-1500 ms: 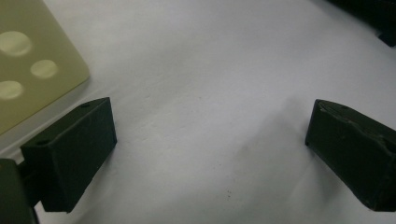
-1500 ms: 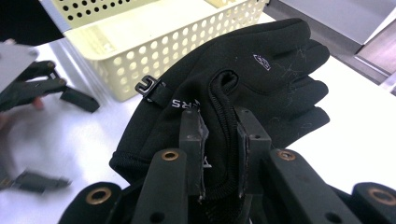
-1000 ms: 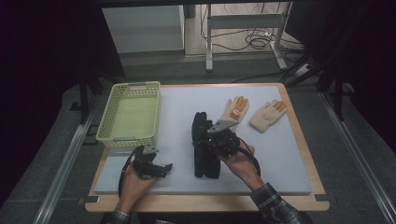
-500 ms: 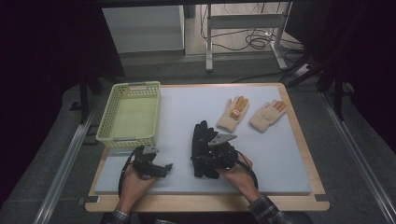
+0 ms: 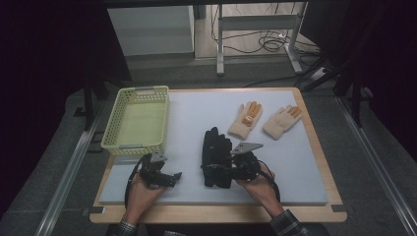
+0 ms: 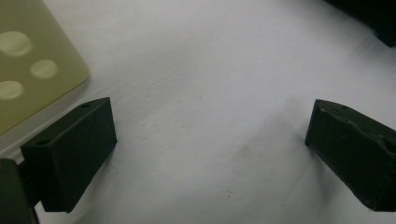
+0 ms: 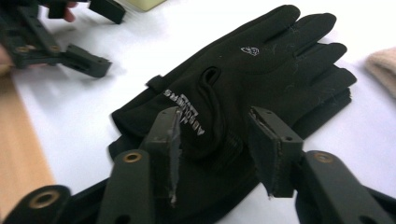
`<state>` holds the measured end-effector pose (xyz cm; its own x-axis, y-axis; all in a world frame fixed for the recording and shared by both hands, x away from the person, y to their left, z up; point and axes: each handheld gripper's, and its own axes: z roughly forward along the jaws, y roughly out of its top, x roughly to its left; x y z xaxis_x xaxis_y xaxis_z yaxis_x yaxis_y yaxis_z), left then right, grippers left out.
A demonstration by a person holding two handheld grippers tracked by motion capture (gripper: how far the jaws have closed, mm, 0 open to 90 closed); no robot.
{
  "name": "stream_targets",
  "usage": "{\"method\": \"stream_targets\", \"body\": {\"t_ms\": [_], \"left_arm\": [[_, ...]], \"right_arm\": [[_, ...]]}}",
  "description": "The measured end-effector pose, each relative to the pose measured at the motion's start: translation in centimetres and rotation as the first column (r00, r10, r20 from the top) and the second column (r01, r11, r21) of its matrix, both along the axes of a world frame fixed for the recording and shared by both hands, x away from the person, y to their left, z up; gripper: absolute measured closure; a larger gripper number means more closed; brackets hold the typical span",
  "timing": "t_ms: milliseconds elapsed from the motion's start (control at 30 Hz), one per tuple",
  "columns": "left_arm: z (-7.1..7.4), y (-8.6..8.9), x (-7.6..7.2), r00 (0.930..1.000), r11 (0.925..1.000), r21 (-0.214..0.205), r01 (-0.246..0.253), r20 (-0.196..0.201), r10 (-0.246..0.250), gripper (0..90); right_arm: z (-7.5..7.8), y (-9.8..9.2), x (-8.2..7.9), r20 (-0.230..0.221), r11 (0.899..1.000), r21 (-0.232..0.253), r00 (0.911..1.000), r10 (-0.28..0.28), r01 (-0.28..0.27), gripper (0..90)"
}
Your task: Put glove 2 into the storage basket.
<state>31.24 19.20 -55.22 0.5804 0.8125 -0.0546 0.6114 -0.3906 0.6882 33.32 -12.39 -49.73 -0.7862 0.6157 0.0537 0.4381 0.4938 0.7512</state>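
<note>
Here, from left to right:
Basket: a pale yellow-green perforated plastic basket (image 5: 138, 122) sits at the left end of the light grey foam mat (image 5: 295, 167), nothing in it that shows.
Left gripper: the left gripper (image 5: 173, 178) rests low over the mat's near edge, just below the basket; in the left gripper view its jaws stand wide apart with bare mat between them.
Black gloves: a stacked pair of black fabric gloves (image 5: 216, 153) lies flat mid-mat, fingers pointing away from the person.
Right gripper: the right gripper (image 5: 222, 169) is down at the gloves' cuff end; its jaws, which have just been closing, straddle a raised fold of the top glove (image 7: 219, 116), half parted; whether the pads press it I cannot tell.
Beige gloves: two cream knit gloves with orange fingertips (image 5: 265, 119) lie side by side, far right.
</note>
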Motion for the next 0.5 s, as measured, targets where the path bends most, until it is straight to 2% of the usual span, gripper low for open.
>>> {"method": "stream_targets", "body": {"t_ms": [33, 100, 167, 200, 267, 433, 500], "left_arm": [[0.0, 0.0, 0.0, 1.0000, 1.0000, -0.004, -0.004, 0.001, 0.004, 2.1], [0.0, 0.0, 0.0, 1.0000, 1.0000, -0.004, -0.003, 0.001, 0.004, 2.1], [0.0, 0.0, 0.0, 1.0000, 1.0000, 0.001, 0.000, 0.000, 0.000, 2.1], [0.0, 0.0, 0.0, 1.0000, 1.0000, 0.000, 0.000, 0.000, 0.000, 2.1], [0.0, 0.0, 0.0, 1.0000, 1.0000, 0.004, 0.003, -0.001, -0.003, 2.1], [0.0, 0.0, 0.0, 1.0000, 1.0000, -0.001, 0.000, 0.001, 0.000, 2.1], [0.0, 0.0, 0.0, 1.0000, 1.0000, 0.002, 0.002, 0.000, -0.002, 2.1]], "right_arm": [[-0.3, 0.3, 0.2, 0.002, 1.000, -0.011, 1.0000, -0.003, 0.003, 54.0], [-0.8, 0.7, 0.6, -0.007, 1.000, -0.029, 1.0000, 0.002, -0.002, 65.5], [-1.0, 0.9, 0.5, 0.013, 0.999, -0.032, 0.9999, -0.002, 0.003, 79.0], [-0.8, 0.8, 0.4, 0.019, 1.000, -0.027, 0.9998, -0.002, 0.003, 81.6], [-0.3, 0.5, 0.2, 0.008, 1.000, -0.014, 0.9999, 0.008, -0.008, 82.8], [0.9, 0.3, -1.2, 0.017, 0.998, -0.033, 0.9988, 0.047, -0.046, 82.9], [0.8, 0.4, -1.4, 0.028, 0.997, -0.058, 0.9983, 0.052, -0.050, 82.3]]}}
